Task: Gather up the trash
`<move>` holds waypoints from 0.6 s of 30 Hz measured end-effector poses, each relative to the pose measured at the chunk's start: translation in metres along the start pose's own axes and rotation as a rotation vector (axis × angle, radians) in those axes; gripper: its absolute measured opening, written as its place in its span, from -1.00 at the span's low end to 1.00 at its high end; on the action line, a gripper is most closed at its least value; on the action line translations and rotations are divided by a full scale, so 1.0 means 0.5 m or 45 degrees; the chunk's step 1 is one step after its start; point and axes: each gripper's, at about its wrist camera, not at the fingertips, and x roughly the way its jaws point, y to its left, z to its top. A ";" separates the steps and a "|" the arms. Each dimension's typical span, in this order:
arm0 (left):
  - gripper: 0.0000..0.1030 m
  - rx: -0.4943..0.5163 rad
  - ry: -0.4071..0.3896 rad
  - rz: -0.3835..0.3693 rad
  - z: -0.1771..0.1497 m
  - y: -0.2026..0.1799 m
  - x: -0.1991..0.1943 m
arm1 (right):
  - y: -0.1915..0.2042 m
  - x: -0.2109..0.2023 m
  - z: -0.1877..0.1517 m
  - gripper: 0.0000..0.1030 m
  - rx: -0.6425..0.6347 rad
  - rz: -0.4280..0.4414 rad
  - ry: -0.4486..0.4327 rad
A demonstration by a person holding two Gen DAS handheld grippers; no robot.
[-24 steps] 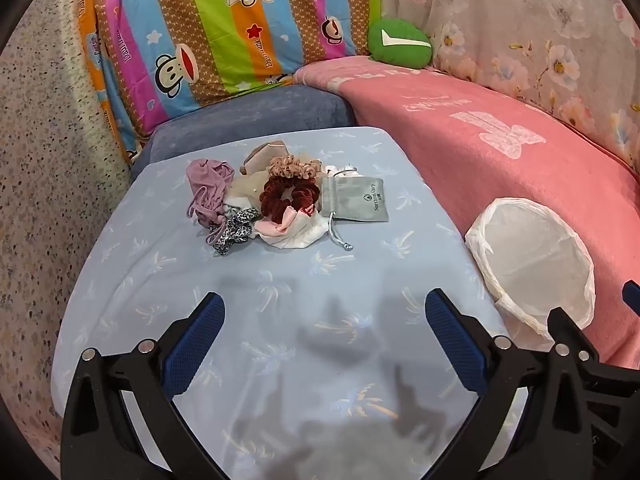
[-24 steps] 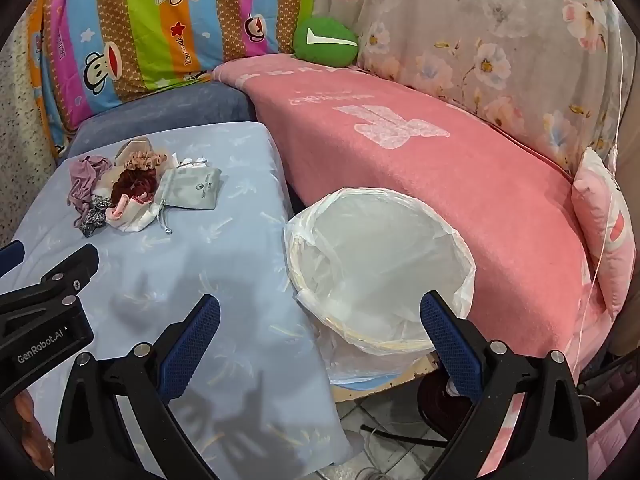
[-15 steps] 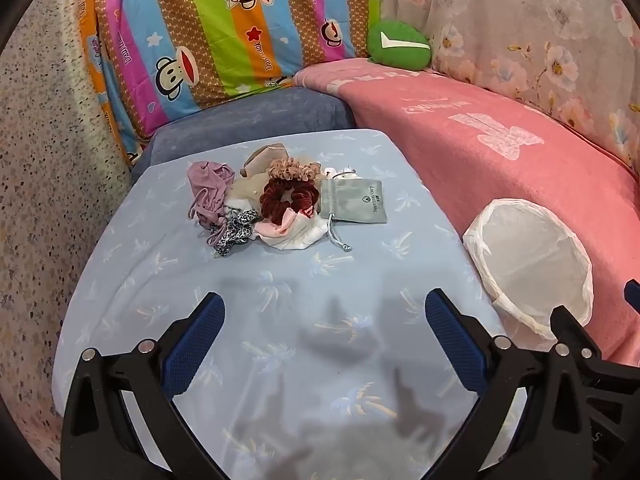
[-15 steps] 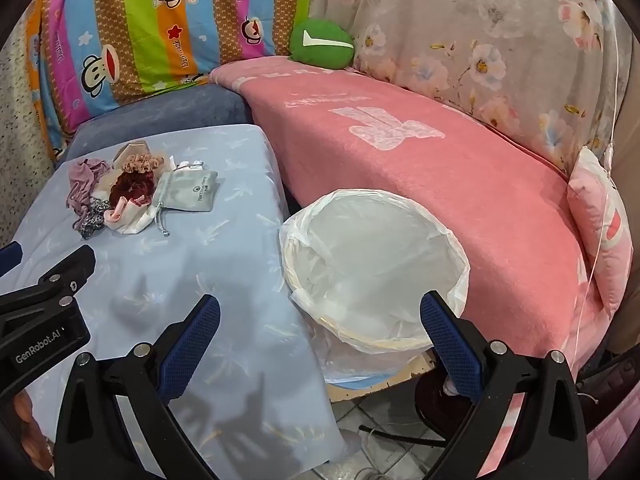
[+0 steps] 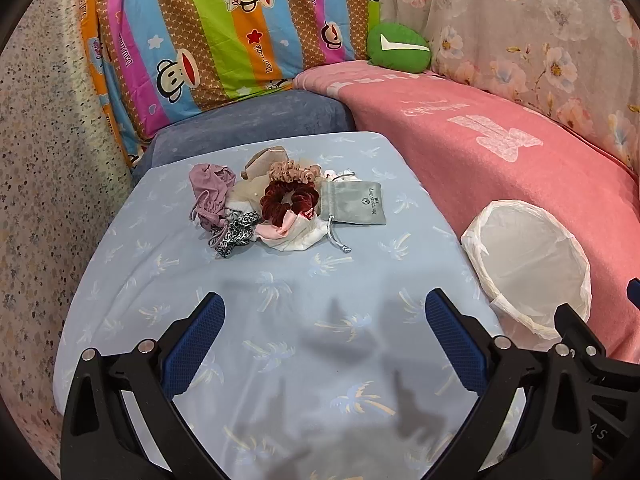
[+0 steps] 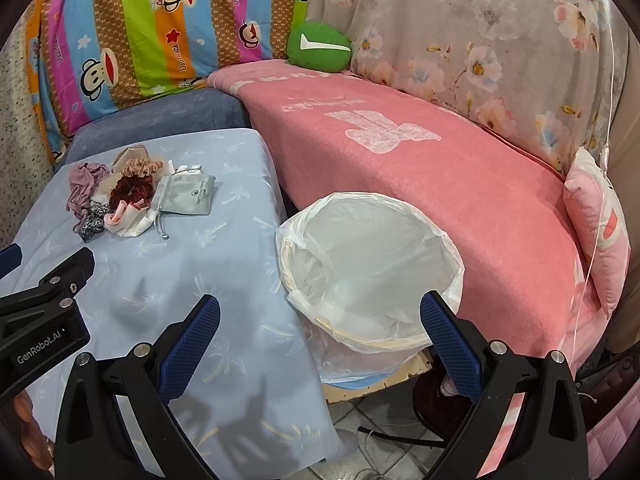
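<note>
- Left wrist view: left gripper (image 5: 322,328) spread fully wide, holding nothing, poised above light-blue palm-print cloth-covered table (image 5: 128,280).
- Right wrist view: right gripper (image 6: 320,330) equally wide, empty, hovering over white plastic-lined round bin (image 6: 450,258), likely parked beside the table for short drops.
- Further ahead: heap of fabric scraps, dark-red velvet scrunchie (image 5: 289,197) and grey drawstring pouch (image 5: 356,204), untouched, well apart from both grippers.

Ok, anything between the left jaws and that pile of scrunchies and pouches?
Nothing visible. Only bare blue tablecloth lies between the open left gripper and the pile; the lined bin sits off right.
</note>
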 end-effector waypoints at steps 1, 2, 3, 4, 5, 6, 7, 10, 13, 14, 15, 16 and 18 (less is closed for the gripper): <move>0.86 -0.001 0.000 -0.002 0.000 0.000 0.000 | 0.000 0.000 0.000 0.88 -0.001 -0.001 0.000; 0.86 0.000 -0.001 -0.003 0.000 0.000 -0.002 | 0.000 0.000 0.001 0.88 -0.001 -0.002 0.000; 0.86 0.001 0.000 -0.004 0.000 0.001 -0.002 | -0.001 0.000 0.001 0.88 -0.001 -0.003 -0.001; 0.86 0.001 -0.001 -0.004 0.000 0.000 -0.002 | -0.001 0.000 0.001 0.88 0.000 -0.003 -0.001; 0.86 0.000 -0.001 -0.004 0.000 0.000 -0.003 | -0.003 -0.001 0.002 0.88 0.000 -0.002 -0.001; 0.86 0.000 0.000 -0.003 0.001 0.000 -0.003 | 0.000 -0.006 -0.001 0.88 0.002 -0.002 -0.006; 0.86 -0.001 0.001 -0.003 0.001 0.000 -0.003 | 0.000 -0.008 -0.002 0.88 0.002 -0.004 -0.008; 0.86 0.001 -0.002 -0.002 0.000 -0.001 -0.004 | -0.002 -0.011 -0.001 0.88 0.002 -0.004 -0.012; 0.86 0.001 -0.002 -0.003 0.001 0.000 -0.003 | -0.002 -0.013 -0.001 0.88 0.002 -0.006 -0.015; 0.86 0.001 -0.002 -0.004 0.001 0.000 -0.003 | -0.002 -0.013 -0.001 0.88 0.001 -0.005 -0.016; 0.86 0.001 -0.002 -0.004 0.002 -0.001 -0.005 | -0.003 -0.014 0.000 0.88 0.001 -0.006 -0.017; 0.86 0.000 -0.003 -0.004 0.002 -0.001 -0.005 | -0.003 -0.015 0.000 0.88 0.001 -0.006 -0.018; 0.86 0.001 -0.004 -0.006 0.004 -0.002 -0.008 | -0.002 -0.015 0.000 0.88 0.001 -0.008 -0.019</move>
